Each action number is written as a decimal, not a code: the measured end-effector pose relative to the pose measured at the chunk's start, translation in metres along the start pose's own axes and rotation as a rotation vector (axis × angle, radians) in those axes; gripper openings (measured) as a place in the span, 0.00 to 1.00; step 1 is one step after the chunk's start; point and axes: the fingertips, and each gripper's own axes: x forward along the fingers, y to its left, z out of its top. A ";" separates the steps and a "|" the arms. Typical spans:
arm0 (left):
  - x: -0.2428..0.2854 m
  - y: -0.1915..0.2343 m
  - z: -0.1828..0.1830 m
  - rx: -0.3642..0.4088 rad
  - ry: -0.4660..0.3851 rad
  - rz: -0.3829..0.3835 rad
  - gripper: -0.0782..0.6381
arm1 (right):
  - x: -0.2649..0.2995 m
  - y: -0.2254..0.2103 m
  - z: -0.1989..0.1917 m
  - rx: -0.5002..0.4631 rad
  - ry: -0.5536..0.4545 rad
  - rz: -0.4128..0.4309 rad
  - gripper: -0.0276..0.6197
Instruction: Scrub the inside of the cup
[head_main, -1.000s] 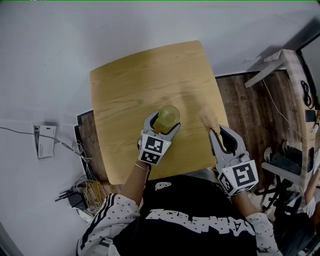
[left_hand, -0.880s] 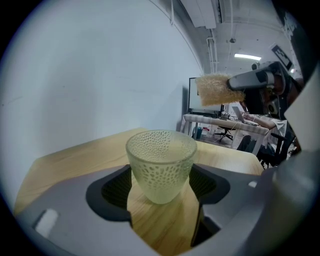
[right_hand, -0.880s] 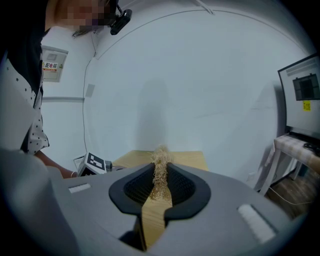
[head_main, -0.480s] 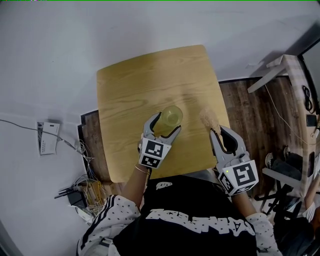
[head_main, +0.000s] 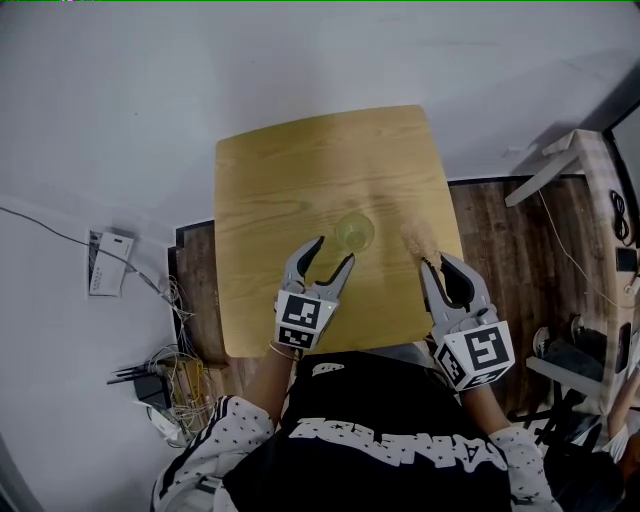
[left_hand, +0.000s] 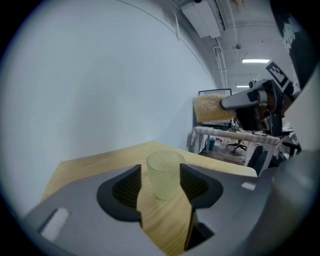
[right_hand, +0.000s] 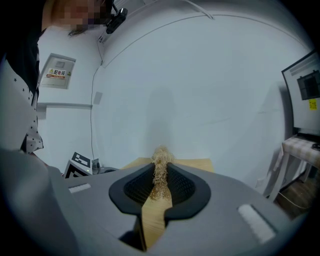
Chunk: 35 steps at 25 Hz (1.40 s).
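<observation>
cup (head_main: 354, 232) upright on tabletop (head_main: 290, 170), mouth up, free-standing, nothing touching it. left gripper (head_main: 333, 257) just short of it, tips aimed at the cup. jaws apart, have just been closing some, but no contact: cup sits just beyond the tips, not between the pads. right gripper (head_main: 432, 262) near the cup, on its right. jaws clamped on fibre scrubber (head_main: 418, 238), tuft poking fwd past the tips, prob. so it can reach into the cup. judgement: scrub not yet begun; left likely needs to steady the cup first.
</observation>
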 end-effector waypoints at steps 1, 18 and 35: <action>-0.006 0.004 0.007 -0.002 -0.025 0.027 0.42 | 0.000 0.001 0.001 -0.001 -0.006 0.006 0.17; -0.090 0.020 0.091 0.076 -0.233 0.205 0.11 | -0.010 0.023 0.030 -0.006 -0.113 0.087 0.17; -0.120 0.003 0.155 0.128 -0.325 0.188 0.11 | -0.023 0.036 0.078 -0.054 -0.210 0.155 0.17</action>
